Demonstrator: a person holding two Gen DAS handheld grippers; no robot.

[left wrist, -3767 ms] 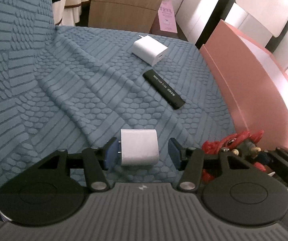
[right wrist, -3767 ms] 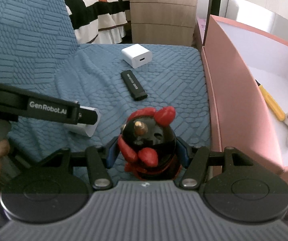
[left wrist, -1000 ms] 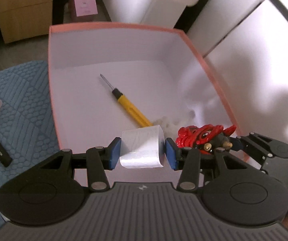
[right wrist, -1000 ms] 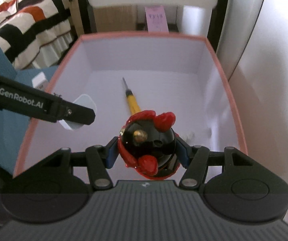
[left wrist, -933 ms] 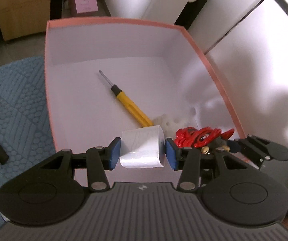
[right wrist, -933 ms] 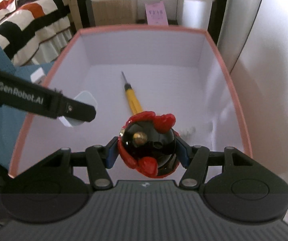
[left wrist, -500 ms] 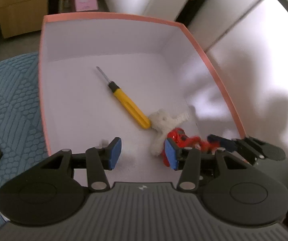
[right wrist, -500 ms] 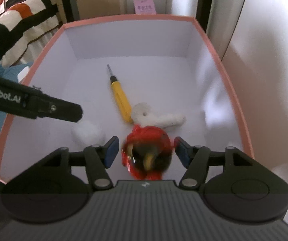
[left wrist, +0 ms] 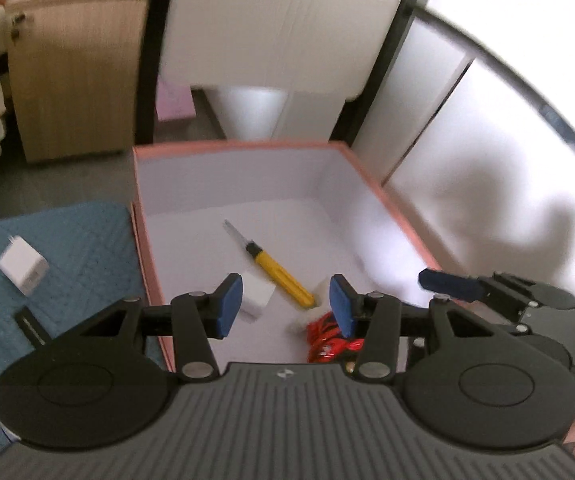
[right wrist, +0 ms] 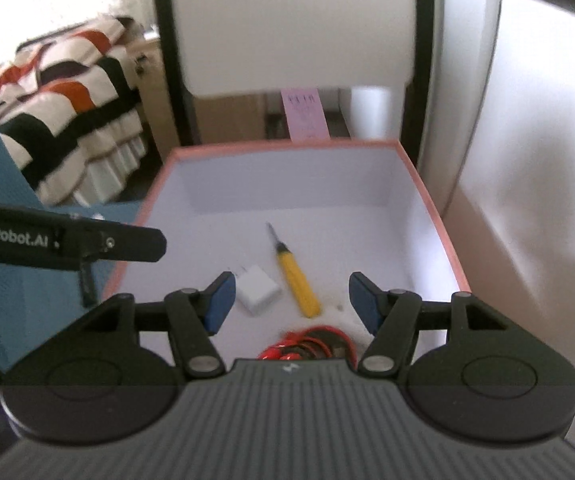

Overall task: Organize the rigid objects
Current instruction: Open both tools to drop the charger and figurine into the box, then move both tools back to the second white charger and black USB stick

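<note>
room: wooden cabinet (left wrist: 71,80) far left, striped bedding (right wrist: 67,92) beyond it, white panels behind and on the right
surface: blue quilted cover (left wrist: 67,248) on the left, pink box (left wrist: 247,146) butted against its right edge
box contents: white charger (right wrist: 258,290), yellow screwdriver (right wrist: 297,282), red-and-black toy (right wrist: 311,344), all on the white floor near the close end
charger: lying flat, just left of the screwdriver handle, not touching it as far as I can tell
screwdriver: tip points far, handle near
toy: nearest of the three, partly hidden under my right tong body; a bit of something white beside it, too blurred to name
my left tongs (left wrist: 285,304): released, nothing between the blue pads, held above the box's near left part
my right tongs (right wrist: 289,300): released, empty, above the toy; pads clear of it
left out on cover: second white charger (left wrist: 23,266) and black stick (left wrist: 33,326) just near of it, both apart from the box
blur: both views are soft
</note>
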